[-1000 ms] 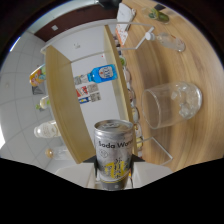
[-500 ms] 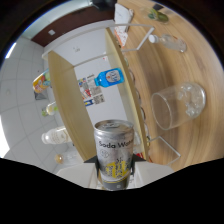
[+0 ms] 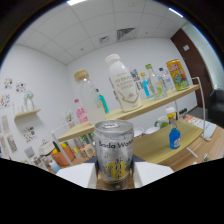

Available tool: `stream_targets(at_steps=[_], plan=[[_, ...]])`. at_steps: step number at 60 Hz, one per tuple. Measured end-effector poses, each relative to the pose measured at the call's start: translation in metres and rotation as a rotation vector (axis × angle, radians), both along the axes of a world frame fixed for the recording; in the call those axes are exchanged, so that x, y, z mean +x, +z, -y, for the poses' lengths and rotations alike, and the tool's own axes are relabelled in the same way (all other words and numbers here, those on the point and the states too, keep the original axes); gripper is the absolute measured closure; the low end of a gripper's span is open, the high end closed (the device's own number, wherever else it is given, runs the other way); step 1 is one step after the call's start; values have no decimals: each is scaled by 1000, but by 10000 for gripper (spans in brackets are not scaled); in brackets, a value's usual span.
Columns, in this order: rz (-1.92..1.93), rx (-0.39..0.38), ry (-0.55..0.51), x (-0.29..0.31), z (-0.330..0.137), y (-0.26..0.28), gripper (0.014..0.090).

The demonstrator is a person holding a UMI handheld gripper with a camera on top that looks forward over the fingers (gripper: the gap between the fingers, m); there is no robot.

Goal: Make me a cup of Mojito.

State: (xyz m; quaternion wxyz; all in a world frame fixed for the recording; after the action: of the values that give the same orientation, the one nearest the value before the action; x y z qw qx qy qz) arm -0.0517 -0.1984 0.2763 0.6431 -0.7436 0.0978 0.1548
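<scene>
- The gripper (image 3: 114, 181) holds the soda water can (image 3: 114, 156) upright, both fingers pressing on its lower sides; the can sits between them with its closed top level and its label facing the camera.
- Behind the can a wooden shelf (image 3: 150, 104) carries a row of bottles: a white bottle (image 3: 123, 82) near the middle, a clear jar with a cork lid (image 3: 86, 91) beside it, and a yellow can (image 3: 177, 74) at the far end.
- A small blue bottle (image 3: 174, 137) stands on the lower wooden surface (image 3: 155, 145) beyond the can.
- No glass shows in view, so how far the drink has come I cannot tell.
- My judgement: the step is carrying the soda to the mixing spot. Keep the can vertical, the squeeze steady but not crushing the thin wall, and move smoothly to avoid shaking it.
</scene>
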Motion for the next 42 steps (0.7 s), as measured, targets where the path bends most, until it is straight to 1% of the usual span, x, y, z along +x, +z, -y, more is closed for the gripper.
stream_targets(at_steps=[10,17,22,33,42], plan=[[186,-102,38,-15,-8,-82,540],[195,-191,51,-19,-11,-137,539],[215,-226,49,-18,-14,-163,539],[266,-218,68,-23,-21,-185,538],[299,-226,84,-31,-17,-201,533]])
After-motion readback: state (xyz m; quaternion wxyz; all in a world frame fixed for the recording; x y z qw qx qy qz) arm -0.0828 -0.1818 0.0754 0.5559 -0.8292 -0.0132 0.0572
